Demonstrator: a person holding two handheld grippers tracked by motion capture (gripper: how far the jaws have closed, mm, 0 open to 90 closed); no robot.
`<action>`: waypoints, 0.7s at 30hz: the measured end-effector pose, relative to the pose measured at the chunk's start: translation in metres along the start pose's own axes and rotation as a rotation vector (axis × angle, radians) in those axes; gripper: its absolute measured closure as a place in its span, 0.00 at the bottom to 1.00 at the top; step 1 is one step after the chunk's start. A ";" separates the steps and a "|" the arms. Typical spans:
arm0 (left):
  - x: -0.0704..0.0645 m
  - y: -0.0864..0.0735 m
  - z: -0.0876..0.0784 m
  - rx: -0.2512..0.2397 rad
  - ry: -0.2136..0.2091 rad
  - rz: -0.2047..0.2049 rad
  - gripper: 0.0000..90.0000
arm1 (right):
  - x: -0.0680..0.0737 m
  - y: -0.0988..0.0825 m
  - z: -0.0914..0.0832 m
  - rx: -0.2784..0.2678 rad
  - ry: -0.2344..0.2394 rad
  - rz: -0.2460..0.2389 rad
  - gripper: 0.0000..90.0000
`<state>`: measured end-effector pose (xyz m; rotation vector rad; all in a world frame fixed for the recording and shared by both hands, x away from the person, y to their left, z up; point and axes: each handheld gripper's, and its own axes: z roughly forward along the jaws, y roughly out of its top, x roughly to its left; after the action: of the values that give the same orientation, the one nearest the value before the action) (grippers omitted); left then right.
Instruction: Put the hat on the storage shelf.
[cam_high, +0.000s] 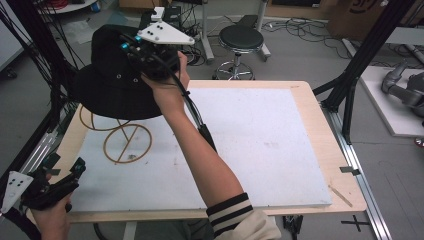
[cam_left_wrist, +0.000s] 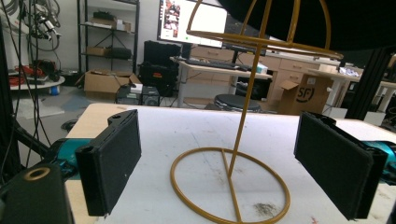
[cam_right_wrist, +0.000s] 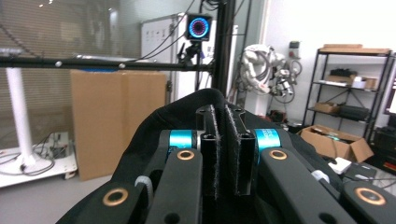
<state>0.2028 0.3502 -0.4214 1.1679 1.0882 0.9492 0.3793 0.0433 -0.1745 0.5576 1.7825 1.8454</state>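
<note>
up at the far left corner of the surface (cam_high: 300, 150), the right gripper (cam_high: 131, 49) has its jaws clamped on the black hat (cam_high: 107, 80), held above the gold wire stand (cam_high: 125, 142). the left gripper (cam_high: 75, 167) waits at the near left corner, jaws wide apart and empty.

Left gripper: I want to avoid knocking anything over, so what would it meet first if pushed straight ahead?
Probably the gold wire stand: the open left gripper points at its ring base and upright rod.
</note>
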 end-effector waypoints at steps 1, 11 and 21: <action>0.000 0.000 -0.001 0.003 0.003 0.004 0.17 | 0.005 -0.001 0.004 0.007 0.007 -0.005 0.95; 0.006 0.006 -0.013 -0.031 0.012 -0.009 0.17 | 0.040 -0.018 0.034 0.087 0.062 -0.059 0.95; 0.012 0.009 -0.022 -0.060 0.032 -0.027 0.17 | 0.057 -0.032 0.047 0.102 0.052 -0.088 0.68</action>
<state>0.1838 0.3683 -0.4153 1.0902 1.0910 0.9758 0.3658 0.1161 -0.2066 0.4642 1.9125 1.7325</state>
